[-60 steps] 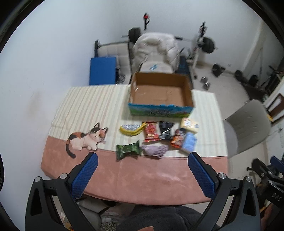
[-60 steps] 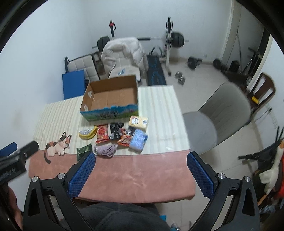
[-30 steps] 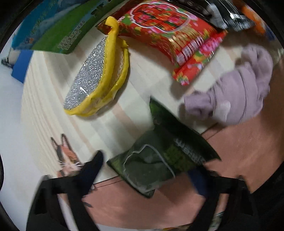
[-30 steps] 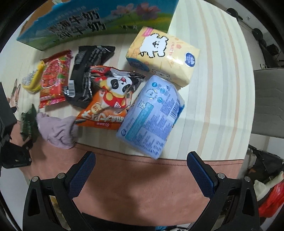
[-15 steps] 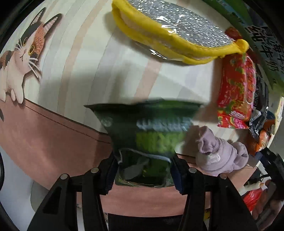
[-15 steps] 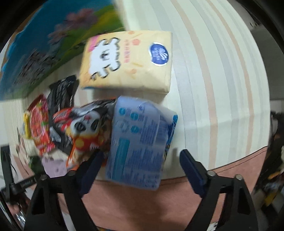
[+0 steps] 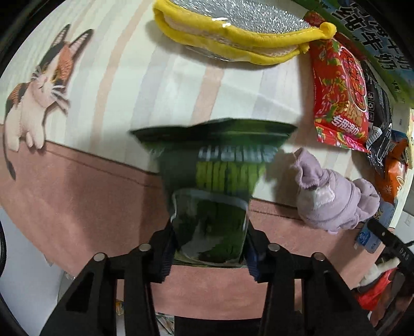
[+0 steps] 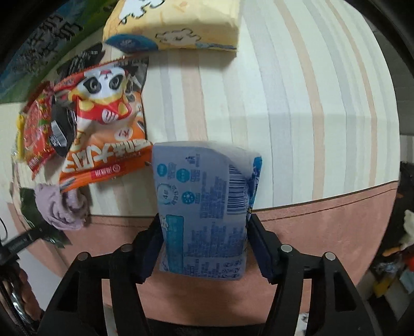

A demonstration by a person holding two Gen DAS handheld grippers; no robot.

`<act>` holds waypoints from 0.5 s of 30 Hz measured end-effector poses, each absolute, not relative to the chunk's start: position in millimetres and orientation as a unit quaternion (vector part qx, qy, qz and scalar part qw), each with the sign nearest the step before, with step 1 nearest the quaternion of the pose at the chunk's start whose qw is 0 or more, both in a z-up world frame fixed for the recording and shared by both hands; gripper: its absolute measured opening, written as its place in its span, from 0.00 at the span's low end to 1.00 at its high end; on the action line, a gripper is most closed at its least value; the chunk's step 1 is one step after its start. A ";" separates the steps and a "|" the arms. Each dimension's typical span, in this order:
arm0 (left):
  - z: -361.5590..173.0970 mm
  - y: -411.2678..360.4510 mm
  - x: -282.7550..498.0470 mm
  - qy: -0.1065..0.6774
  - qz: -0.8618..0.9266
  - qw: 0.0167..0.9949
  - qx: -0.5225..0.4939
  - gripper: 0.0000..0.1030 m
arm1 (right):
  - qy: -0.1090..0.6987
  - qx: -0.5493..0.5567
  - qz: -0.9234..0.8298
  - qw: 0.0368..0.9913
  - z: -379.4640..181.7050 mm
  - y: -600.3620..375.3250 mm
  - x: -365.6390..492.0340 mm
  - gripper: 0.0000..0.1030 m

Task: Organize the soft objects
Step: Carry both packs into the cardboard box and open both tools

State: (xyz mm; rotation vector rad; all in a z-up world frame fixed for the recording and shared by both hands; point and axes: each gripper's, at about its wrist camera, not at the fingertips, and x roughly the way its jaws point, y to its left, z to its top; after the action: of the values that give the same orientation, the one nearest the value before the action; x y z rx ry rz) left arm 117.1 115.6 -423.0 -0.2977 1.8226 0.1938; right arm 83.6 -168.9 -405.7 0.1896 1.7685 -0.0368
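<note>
My left gripper (image 7: 209,245) is shut on a dark green snack packet (image 7: 214,178), which sticks out over the table's pink front border. My right gripper (image 8: 204,245) is shut on a pale blue tissue pack (image 8: 204,204) at the table's front edge. Beside the green packet lie a lilac rolled cloth (image 7: 333,199), a yellow and silver pouch (image 7: 240,33) and a red snack bag (image 7: 339,95). In the right wrist view an orange panda snack bag (image 8: 103,131), a yellow tissue pack (image 8: 176,23) and the lilac cloth (image 8: 62,209) lie to the left and behind.
A cardboard box with a blue-green printed side (image 7: 383,49) stands behind the items; it also shows in the right wrist view (image 8: 44,44). A black packet (image 7: 380,121) lies by the red bag. The striped tablecloth (image 8: 297,116) bears a cat picture (image 7: 38,88) at left.
Both grippers came down from high above the table to its front edge. The left closed on the green packet, the right closed on the blue tissue pack.
</note>
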 end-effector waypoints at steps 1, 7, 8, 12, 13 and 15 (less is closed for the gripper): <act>-414.5 112.6 108.5 0.784 0.090 0.601 -0.127 0.38 | 0.768 0.086 -0.021 0.635 -403.3 -170.7 82.4 0.61; -352.2 95.4 67.8 0.754 0.112 0.638 -0.109 0.37 | 0.747 0.095 0.002 0.658 -369.7 -197.3 63.5 0.41; -342.7 88.0 64.0 0.750 0.111 0.643 -0.108 0.37 | 0.743 0.099 0.009 0.661 -357.9 -199.4 57.6 0.40; -289.5 55.4 48.4 0.722 0.093 0.675 -0.118 0.36 | 0.720 0.116 0.058 0.681 -301.8 -199.1 38.2 0.40; -273.8 44.5 48.8 0.713 0.084 0.685 -0.123 0.36 | 0.714 0.118 0.070 0.686 -288.3 -202.2 36.0 0.40; -242.4 36.2 66.0 0.700 0.064 0.700 -0.127 0.36 | 0.700 0.122 0.098 0.697 -254.9 -204.2 43.0 0.40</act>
State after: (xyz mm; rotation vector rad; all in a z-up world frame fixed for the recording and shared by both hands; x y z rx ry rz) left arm 66.0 36.2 -242.4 -0.2820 1.5584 0.1420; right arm 43.0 -204.2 -254.9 0.2720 1.5600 0.2177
